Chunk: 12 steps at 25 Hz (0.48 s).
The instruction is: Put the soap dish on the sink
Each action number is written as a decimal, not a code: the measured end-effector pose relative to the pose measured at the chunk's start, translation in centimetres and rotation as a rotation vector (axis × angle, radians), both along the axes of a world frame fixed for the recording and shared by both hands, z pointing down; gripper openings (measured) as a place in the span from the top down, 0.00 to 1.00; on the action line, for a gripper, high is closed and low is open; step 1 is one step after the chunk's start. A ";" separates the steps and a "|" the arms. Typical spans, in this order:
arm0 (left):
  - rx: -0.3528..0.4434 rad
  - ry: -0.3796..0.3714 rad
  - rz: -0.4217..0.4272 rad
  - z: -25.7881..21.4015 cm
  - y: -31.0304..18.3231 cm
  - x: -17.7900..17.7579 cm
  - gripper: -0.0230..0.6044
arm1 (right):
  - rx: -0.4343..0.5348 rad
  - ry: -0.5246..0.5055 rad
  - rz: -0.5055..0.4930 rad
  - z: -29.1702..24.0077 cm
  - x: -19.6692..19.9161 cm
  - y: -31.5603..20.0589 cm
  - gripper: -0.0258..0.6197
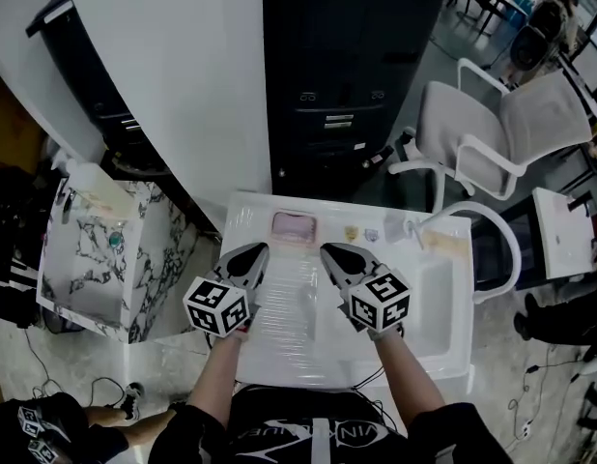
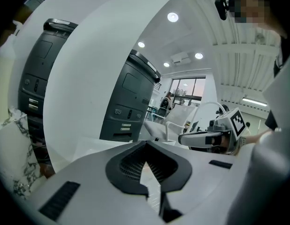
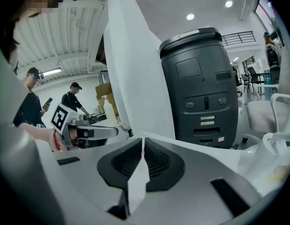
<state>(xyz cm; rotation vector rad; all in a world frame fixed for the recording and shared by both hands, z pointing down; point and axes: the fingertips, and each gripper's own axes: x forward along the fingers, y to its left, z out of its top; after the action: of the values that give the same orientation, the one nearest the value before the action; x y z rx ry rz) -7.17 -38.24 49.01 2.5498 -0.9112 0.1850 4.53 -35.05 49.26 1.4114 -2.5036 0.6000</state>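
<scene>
- The pink rectangular soap dish lies flat on the rear ledge of the white moulded sink. In the head view its long axis runs left to right along that ledge.
- The dish sits ahead of both sets of fingers and between them, apart from each. The left gripper looks marginally nearer, though the margin is slight.
- Left gripper: its own view shows the finger tips met with nothing between them.
- Right gripper: fingers closed tip to tip and likewise empty, confirmed in its own view.
- Both grippers point across the sink towards the back ledge. Neither gripper view shows the dish.
- Judgement: with the dish already resting on the sink and neither gripper carrying anything, the placement appears complete. Any re-grasp would mean opening the fingers and reaching forward, closing across the dish's short side.
- Surface: the grippers hang over a ribbed draining section, with the basin to the right. Two small objects stand on the ledge beside the dish, too small to identify.
- Room: a dark grey cabinet stands behind the sink, next to a broad white curved panel. A white mesh office chair is to the right and a black-veined marbled box to the left.
</scene>
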 end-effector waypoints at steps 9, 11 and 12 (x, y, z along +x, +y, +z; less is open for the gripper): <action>0.105 -0.037 -0.016 -3.4 0.3 -1.2 0.94 | 0.077 0.007 0.039 -3.0 1.0 0.5 0.91; 0.123 -0.034 -0.029 -4.3 0.2 -1.4 0.94 | 0.095 0.013 0.044 -3.7 1.2 0.6 0.91; 0.133 -0.036 -0.036 -4.6 0.1 -1.6 0.94 | 0.106 0.017 0.047 -4.1 1.3 0.7 0.91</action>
<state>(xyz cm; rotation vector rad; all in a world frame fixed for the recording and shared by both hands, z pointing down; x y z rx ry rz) -8.73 -38.12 44.37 2.6572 -1.0137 0.1646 5.80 -34.40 45.17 1.5090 -2.5297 0.4684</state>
